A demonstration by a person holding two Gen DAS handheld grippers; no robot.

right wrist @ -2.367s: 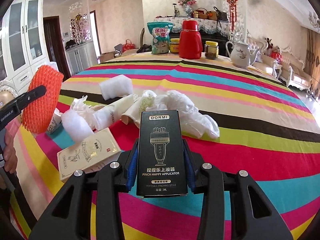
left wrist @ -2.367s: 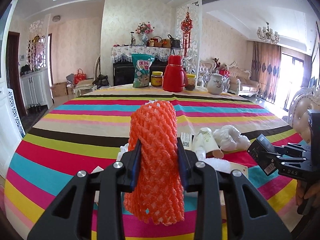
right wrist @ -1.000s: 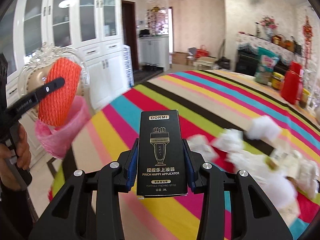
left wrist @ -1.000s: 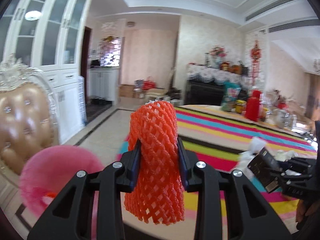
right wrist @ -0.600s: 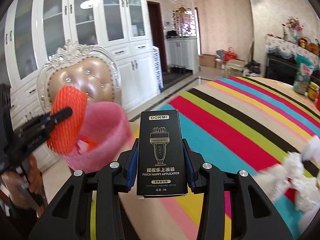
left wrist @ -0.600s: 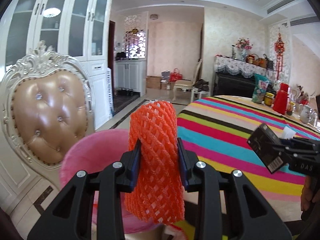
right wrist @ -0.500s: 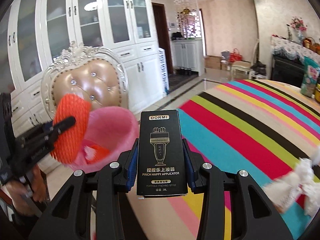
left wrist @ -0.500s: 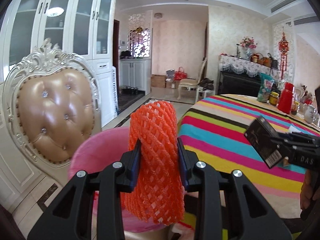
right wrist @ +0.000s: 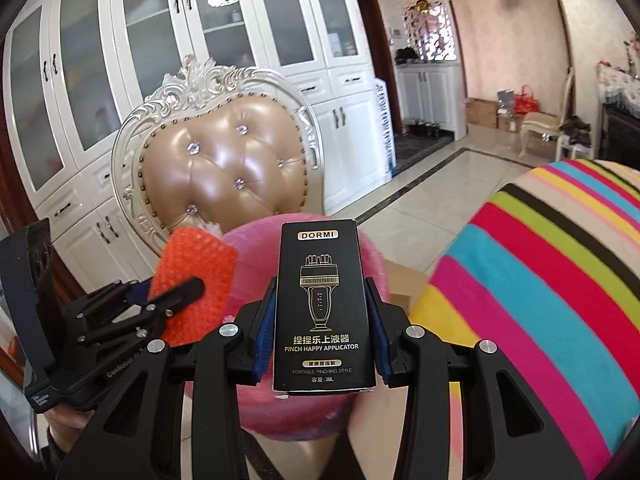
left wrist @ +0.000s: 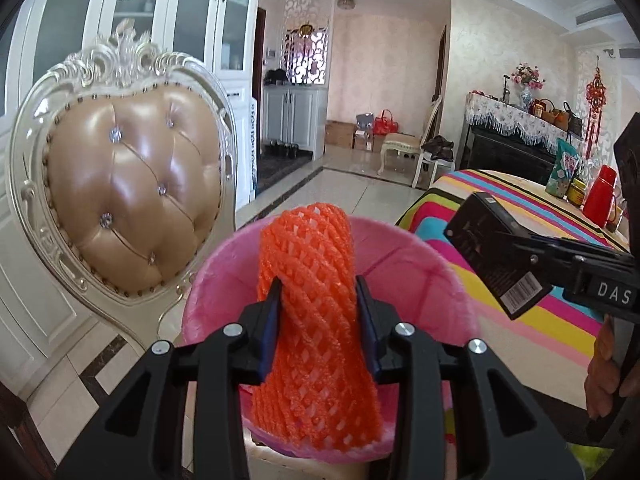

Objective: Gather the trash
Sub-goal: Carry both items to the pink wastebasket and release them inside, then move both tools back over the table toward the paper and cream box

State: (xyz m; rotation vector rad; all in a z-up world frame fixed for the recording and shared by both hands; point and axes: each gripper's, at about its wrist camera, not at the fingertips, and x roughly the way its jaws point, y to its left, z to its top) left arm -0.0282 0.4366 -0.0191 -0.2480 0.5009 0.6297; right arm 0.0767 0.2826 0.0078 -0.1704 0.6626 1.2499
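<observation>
Dining room with white glazed cabinets (right wrist: pixel 120 80), a tufted chair (left wrist: pixel 128 200) and the striped desk (right wrist: pixel 560 280) off to my right; between chair and desk stands the pink-lined bin (left wrist: pixel 420 280), mouth up. Orange foam net (left wrist: pixel 316 320): long axis upright, clenched at mid-length by my left tongs (left wrist: pixel 318 320), whose jaws are just starting to ease apart, though the pads touch the net on both sides. In the left wrist view the net sits in front of the bin's opening, its lower end below the near rim line, so I judge it over the mouth or nearly so. Black applicator box (right wrist: pixel 324 312): long axis upright too, clamped by my right tongs (right wrist: pixel 324 316) along both long sides, firm grip. In the right wrist view the bin is behind and below the box; the left wrist view puts the box (left wrist: pixel 496 256) at the bin's desk-side edge, tilted, not clearly above the opening. Judgement: left hand is nearer the drop; the right one needs to travel further toward the chair before letting go.
</observation>
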